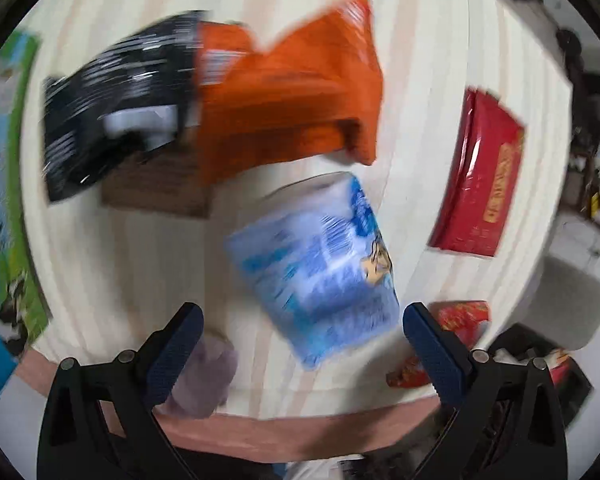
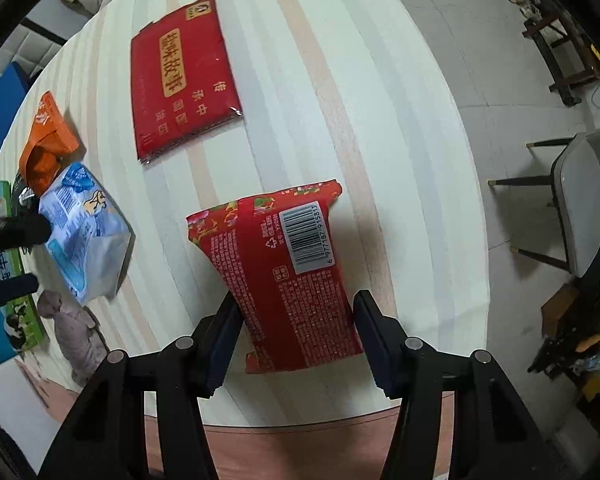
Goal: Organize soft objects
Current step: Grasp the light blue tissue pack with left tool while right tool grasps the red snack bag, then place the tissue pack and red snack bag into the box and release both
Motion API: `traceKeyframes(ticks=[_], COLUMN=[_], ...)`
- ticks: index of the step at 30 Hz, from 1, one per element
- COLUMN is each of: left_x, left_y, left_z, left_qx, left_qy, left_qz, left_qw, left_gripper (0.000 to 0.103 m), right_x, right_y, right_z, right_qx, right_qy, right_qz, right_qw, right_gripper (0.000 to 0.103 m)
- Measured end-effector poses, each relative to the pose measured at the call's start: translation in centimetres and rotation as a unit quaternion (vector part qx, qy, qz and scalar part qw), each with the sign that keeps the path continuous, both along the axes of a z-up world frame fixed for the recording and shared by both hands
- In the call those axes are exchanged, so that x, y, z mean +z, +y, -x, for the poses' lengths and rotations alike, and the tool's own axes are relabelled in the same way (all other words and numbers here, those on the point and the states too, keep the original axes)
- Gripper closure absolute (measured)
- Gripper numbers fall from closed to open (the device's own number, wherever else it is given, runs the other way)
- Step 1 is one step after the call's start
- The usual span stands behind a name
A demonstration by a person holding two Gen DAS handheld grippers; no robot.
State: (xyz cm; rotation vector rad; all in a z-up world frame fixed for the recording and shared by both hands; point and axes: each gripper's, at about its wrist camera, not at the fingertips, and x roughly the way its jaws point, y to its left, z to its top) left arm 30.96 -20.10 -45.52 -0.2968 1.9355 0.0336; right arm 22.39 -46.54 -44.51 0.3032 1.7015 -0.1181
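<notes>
My left gripper (image 1: 302, 320) is open, just short of a blue and white soft pack (image 1: 320, 264), which also shows in the right wrist view (image 2: 86, 232). Behind it lie an orange pack (image 1: 284, 92) and a black pack (image 1: 116, 96) over a brown block (image 1: 160, 188). The left view is blurred. My right gripper (image 2: 296, 320) is shut on a red flowered pack with a barcode (image 2: 296, 276), held over the table. A flat red pouch (image 2: 184, 76) lies farther back; it also shows in the left wrist view (image 1: 480, 176).
The striped round table (image 2: 340, 100) has its edge close to me. A grey plush toy (image 2: 74, 328) lies at the left. Green and blue cartons (image 2: 8, 320) stand at the far left. A grey chair (image 2: 588, 200) stands on the floor at the right.
</notes>
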Motion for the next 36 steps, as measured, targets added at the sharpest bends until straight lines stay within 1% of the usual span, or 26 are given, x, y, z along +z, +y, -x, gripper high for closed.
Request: traceKeyframes(ticks=[1,2,3,4,6,7,9,10,13,15,16,17,20,22,25,26,27,28,30,31,34,36], left_x=[-0.7,-1.3,-1.8,-1.9,-1.1,-0.5,0.3,0.6,2.0,2.6,3.2,3.4,5.7,6.9,10.4,11.5,12.7,14.4,17.2,18.8,22.8,24.3], left_y=[-0.2,-0.5,-0.8,-1.1,-1.5,-2.0,-2.7,-3.1,-3.4,-3.5,-3.4,-3.8,-3.0,-2.6,-0.9,0.9,1.6,2.7,6.5,7.7,13.2,16.6], left_z=[-0.3,-0.4,-0.4,-0.3,-0.2,-0.1,0.3,0.5,1.2,1.7,2.0,3.2,4.6,4.6,5.9,5.6,6.0,6.6,6.1,6.5,8.5,8.7], left_qx=[-0.006,-0.013,-0.020,-0.031,-0.046,-0.068,-0.107,-0.120,-0.155,-0.167,-0.174,-0.177,-0.179,-0.180,-0.179,-0.179,-0.178,-0.173,-0.168,-0.163,-0.152,-0.144], left_qy=[0.002,0.003,0.004,0.002,-0.019,-0.033,-0.049,-0.057,-0.084,-0.094,-0.101,-0.104,-0.124,-0.137,-0.169,-0.177,-0.187,-0.202,-0.218,-0.230,-0.259,-0.270], left_qz=[-0.005,-0.012,-0.017,-0.021,-0.025,-0.030,-0.037,-0.040,-0.059,-0.063,-0.063,-0.062,-0.052,-0.045,-0.026,-0.021,-0.017,-0.010,0.001,0.004,0.002,-0.006], left_qw=[1.0000,0.9998,0.9996,0.9993,0.9984,0.9967,0.9924,0.9904,0.9826,0.9795,0.9775,0.9767,0.9746,0.9730,0.9689,0.9677,0.9660,0.9641,0.9614,0.9595,0.9539,0.9519], left_gripper=[0.001,0.010,0.023,0.024,0.049,0.051,0.061,0.064,0.068,0.073,0.073,0.074,0.075,0.075,0.076,0.076,0.076,0.076,0.076,0.076,0.076,0.076], right_x=[-0.3,-0.3,-0.4,-0.5,-1.3,-1.6,-2.6,-3.0,-3.5,-3.4,-3.2,-3.0,-2.0,-0.9,1.4,2.2,3.4,4.2,6.2,7.3,11.3,13.7], right_y=[-0.4,-0.3,-0.4,-0.5,-0.8,-1.0,-0.3,-0.2,0.8,1.0,1.6,1.8,3.0,3.5,4.9,5.4,6.4,7.4,9.1,10.3,15.3,19.3], right_z=[-0.1,0.0,0.0,-0.1,-0.3,-0.3,-0.3,-0.3,-0.4,-0.4,-0.3,-0.2,0.2,0.6,1.0,1.2,1.4,1.6,1.9,2.0,2.1,1.5], right_qx=[-0.003,-0.005,-0.007,-0.010,-0.016,-0.020,-0.024,-0.023,-0.020,-0.021,-0.022,-0.023,-0.027,-0.024,-0.023,-0.022,-0.017,-0.012,-0.006,0.000,0.023,0.041], right_qy=[0.001,0.003,0.004,0.004,0.009,0.014,0.017,0.019,0.018,0.015,0.014,0.014,0.006,-0.007,-0.027,-0.035,-0.046,-0.054,-0.070,-0.079,-0.107,-0.125], right_qz=[0.000,0.000,0.001,0.001,0.002,0.001,0.003,0.005,0.016,0.021,0.019,0.014,0.000,-0.005,-0.029,-0.035,-0.041,-0.045,-0.059,-0.068,-0.084,-0.092], right_qw=[1.000,1.000,1.000,1.000,1.000,1.000,1.000,1.000,1.000,0.999,0.999,1.000,1.000,1.000,0.999,0.999,0.998,0.997,0.996,0.995,0.990,0.987], right_gripper=[0.044,0.044,0.044,0.044,0.044,0.044,0.044,0.044,0.047,0.050,0.052,0.054,0.055,0.055,0.055,0.055,0.055,0.055,0.055,0.055,0.055,0.055])
